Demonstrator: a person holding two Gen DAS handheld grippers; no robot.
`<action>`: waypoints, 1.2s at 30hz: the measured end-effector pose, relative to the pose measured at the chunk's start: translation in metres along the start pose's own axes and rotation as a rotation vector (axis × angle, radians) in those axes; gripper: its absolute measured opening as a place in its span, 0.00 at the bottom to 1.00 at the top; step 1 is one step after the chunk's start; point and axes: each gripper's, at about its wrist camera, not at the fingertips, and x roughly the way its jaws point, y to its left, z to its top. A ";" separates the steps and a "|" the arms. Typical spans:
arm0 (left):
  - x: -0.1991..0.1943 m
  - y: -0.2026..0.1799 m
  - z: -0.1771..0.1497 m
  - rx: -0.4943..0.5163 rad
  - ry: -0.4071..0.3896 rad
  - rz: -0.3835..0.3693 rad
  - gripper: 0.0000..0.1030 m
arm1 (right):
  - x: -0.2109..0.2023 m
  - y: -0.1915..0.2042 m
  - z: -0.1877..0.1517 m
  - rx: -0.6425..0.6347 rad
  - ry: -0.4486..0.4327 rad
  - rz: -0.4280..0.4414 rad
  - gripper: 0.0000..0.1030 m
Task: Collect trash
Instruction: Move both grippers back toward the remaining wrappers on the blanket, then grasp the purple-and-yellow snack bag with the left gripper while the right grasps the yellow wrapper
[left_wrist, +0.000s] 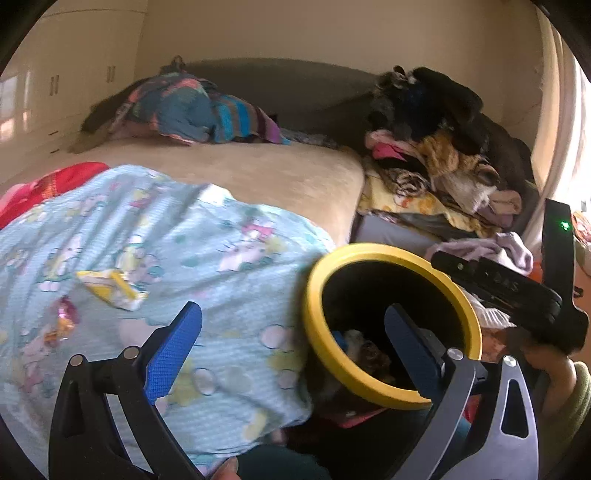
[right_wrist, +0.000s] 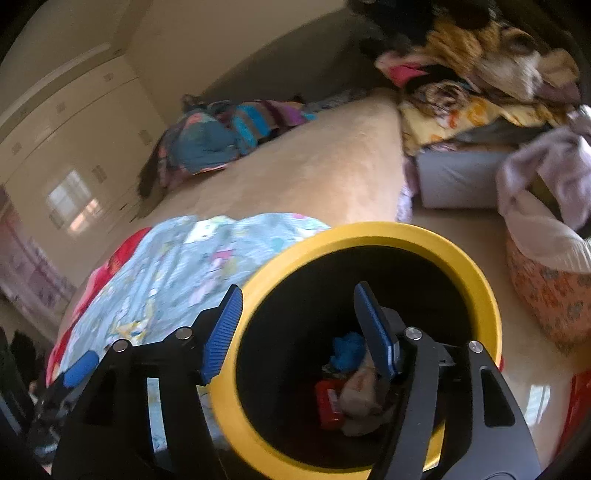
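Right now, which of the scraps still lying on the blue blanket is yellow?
The flat yellow-and-white wrapper, farther up the light blue patterned blanket. The other scrap, a crumpled pink-and-gold wrapper, lies just below and to its left, nearer the blanket's edge.

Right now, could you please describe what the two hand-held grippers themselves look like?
The left hand-held gripper has a black frame with cut-out slots, silver round pivot pins and blue textured pads on its fingers. The right hand-held gripper is built the same, with ribbed blue pads; seen from the left wrist camera, its black body carries a small green light. A green sleeve shows behind it.
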 end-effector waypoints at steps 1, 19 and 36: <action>-0.004 0.004 0.001 -0.005 -0.012 0.010 0.94 | -0.001 0.004 -0.001 -0.012 -0.001 0.007 0.56; -0.047 0.081 0.005 -0.117 -0.111 0.168 0.94 | -0.004 0.097 -0.024 -0.232 0.029 0.170 0.59; -0.053 0.177 -0.012 -0.267 -0.060 0.282 0.94 | 0.029 0.166 -0.047 -0.402 0.118 0.239 0.58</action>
